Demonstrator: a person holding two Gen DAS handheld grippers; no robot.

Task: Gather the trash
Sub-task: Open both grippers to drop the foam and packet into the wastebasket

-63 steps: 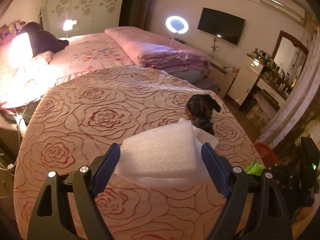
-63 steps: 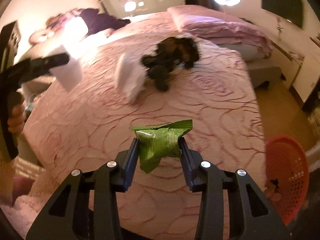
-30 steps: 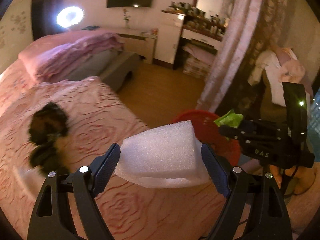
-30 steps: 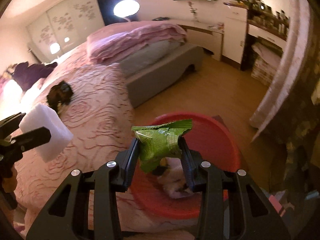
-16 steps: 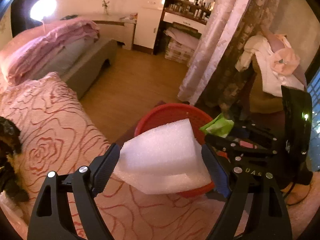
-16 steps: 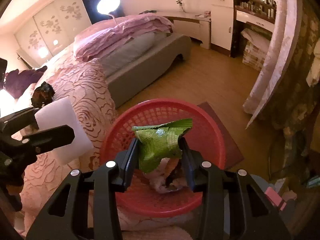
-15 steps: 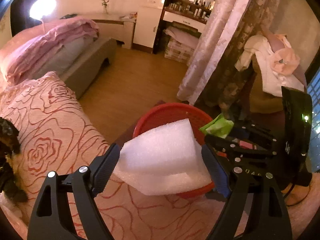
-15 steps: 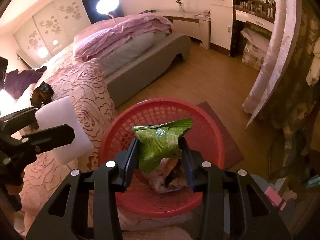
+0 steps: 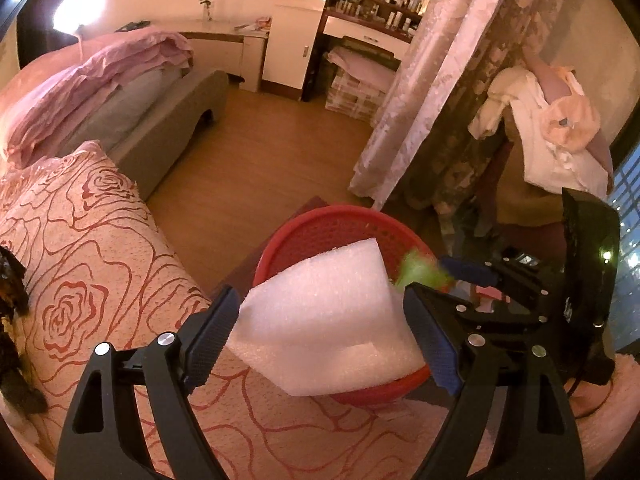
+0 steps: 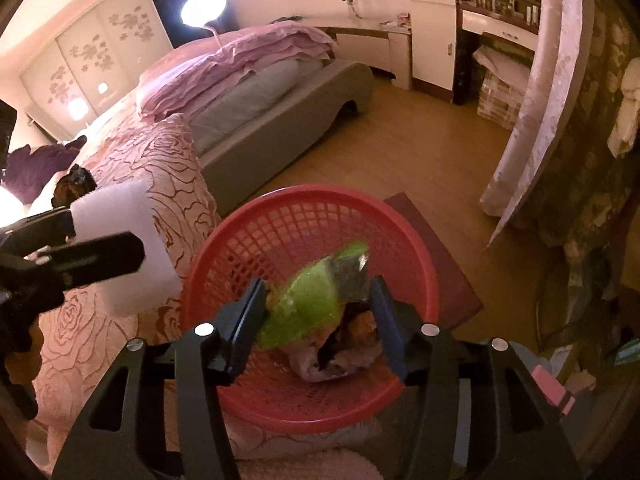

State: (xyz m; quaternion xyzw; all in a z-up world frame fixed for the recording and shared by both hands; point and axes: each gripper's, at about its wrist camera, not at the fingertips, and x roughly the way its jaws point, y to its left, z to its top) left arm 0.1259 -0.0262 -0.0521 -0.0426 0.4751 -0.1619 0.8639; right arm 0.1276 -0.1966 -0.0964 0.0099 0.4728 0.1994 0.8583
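Both of my claws, the left claw (image 9: 322,330) and the right claw (image 10: 318,314), are matte black skeleton frames with triangular cut-outs, round silver screw heads along the arms, and dark blue textured pads (image 9: 210,336) lining the finger insides.

- A bed (image 9: 92,248) with a cream cover patterned in red roses fills the lower left of both views.
- A dark plush toy (image 10: 74,186) lies on the bed, far from its foot.
- Beyond the bed stands a grey bed frame (image 10: 280,104) carrying folded pink bedding (image 10: 240,56).
- A round bright lamp (image 10: 202,4) glows behind that bedding.
- A wooden floor (image 10: 420,152) stretches from the bed's foot to a white cabinet (image 10: 434,24).
- Pale patterned curtains (image 9: 432,92) hang across the floor from the bed.
- A dark red mat (image 10: 436,256) lies on the floor near the bed's corner.
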